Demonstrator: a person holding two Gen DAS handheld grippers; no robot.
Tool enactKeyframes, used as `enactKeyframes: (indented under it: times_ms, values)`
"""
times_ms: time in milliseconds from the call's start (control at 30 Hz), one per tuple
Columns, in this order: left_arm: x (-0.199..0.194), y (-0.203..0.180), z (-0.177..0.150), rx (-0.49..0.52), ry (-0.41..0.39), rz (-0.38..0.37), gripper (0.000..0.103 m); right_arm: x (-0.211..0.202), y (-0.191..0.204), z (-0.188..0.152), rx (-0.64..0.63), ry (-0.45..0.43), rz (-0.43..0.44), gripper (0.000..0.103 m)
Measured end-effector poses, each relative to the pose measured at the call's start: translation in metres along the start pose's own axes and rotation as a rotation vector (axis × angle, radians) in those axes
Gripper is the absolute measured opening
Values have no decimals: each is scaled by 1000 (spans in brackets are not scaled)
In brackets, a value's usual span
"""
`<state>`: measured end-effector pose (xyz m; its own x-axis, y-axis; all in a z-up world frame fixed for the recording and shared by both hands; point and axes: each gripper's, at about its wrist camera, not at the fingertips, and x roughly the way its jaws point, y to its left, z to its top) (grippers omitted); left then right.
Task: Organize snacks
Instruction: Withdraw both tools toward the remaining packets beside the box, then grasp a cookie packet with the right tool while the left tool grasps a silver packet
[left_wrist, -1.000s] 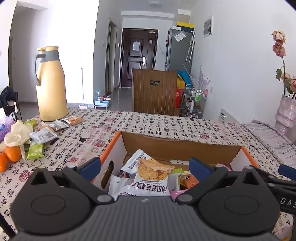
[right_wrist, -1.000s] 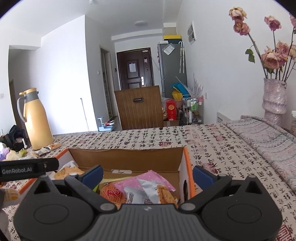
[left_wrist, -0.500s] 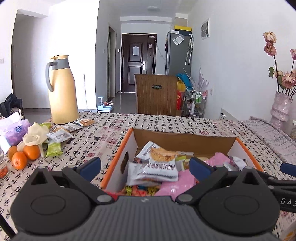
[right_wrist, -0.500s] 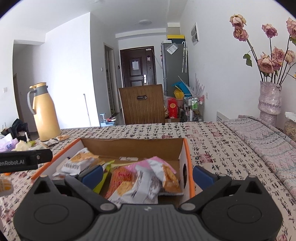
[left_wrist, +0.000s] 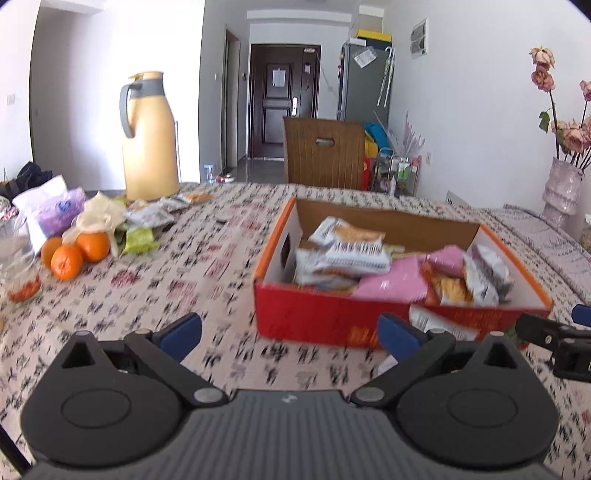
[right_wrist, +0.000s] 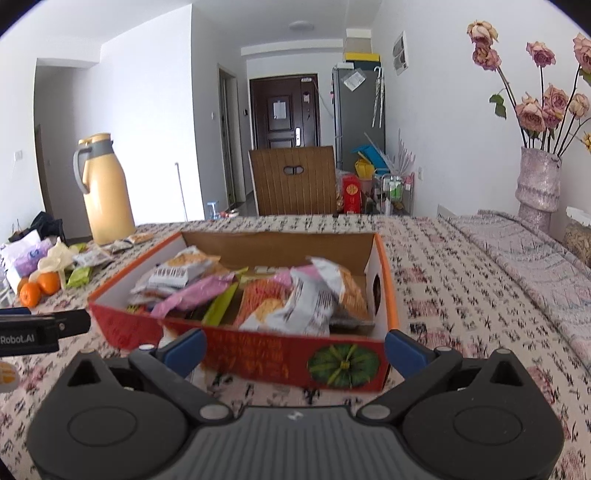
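A red and orange cardboard box (left_wrist: 317, 317) (right_wrist: 258, 350) sits on the patterned tablecloth, filled with several snack packets (left_wrist: 347, 254) (right_wrist: 295, 302) in white, pink and orange wrappers. My left gripper (left_wrist: 291, 332) is open and empty, held just in front of the box's left front corner. My right gripper (right_wrist: 295, 343) is open and empty too, facing the box's near wall from close by. More loose snack packets (left_wrist: 147, 218) (right_wrist: 96, 258) lie on the cloth at the far left, near the jug.
A tall yellow thermos jug (left_wrist: 149, 136) (right_wrist: 105, 192) stands at the back left. Oranges (left_wrist: 75, 254) (right_wrist: 38, 288), a purple tissue pack (left_wrist: 51, 214) and a glass jar (left_wrist: 18, 266) lie left. A vase of dried roses (right_wrist: 537, 184) stands right, a wooden chair (right_wrist: 295, 181) beyond the table.
Both grippers have drawn back and up from over the box, so its red front wall now shows. The packets in the box stay where they were.
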<state>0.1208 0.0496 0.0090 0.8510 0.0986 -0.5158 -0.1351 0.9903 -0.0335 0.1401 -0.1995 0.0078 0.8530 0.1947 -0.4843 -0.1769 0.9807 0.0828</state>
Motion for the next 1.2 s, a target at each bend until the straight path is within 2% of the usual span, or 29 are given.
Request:
enactKeyframes:
  times_ms: [367,1000,1067,1133,1200]
  values:
    - [-5,28,-36,-17,75,-25,103,-3,18,-31,-24,108,25,103]
    - [-3,34,-47,-27,115,-60,103,32,56,-50,-68,232,81,103]
    - [-3,33,-47,-24,114,-62,103,36,57,-51,-71,239,88,101]
    - [-2,33,-47,-23,116,-63,103,38,58,-51,-74,245,95,93]
    - [-2,32,-47,-22,119,-64,103,39,59,-52,-80,243,97,92]
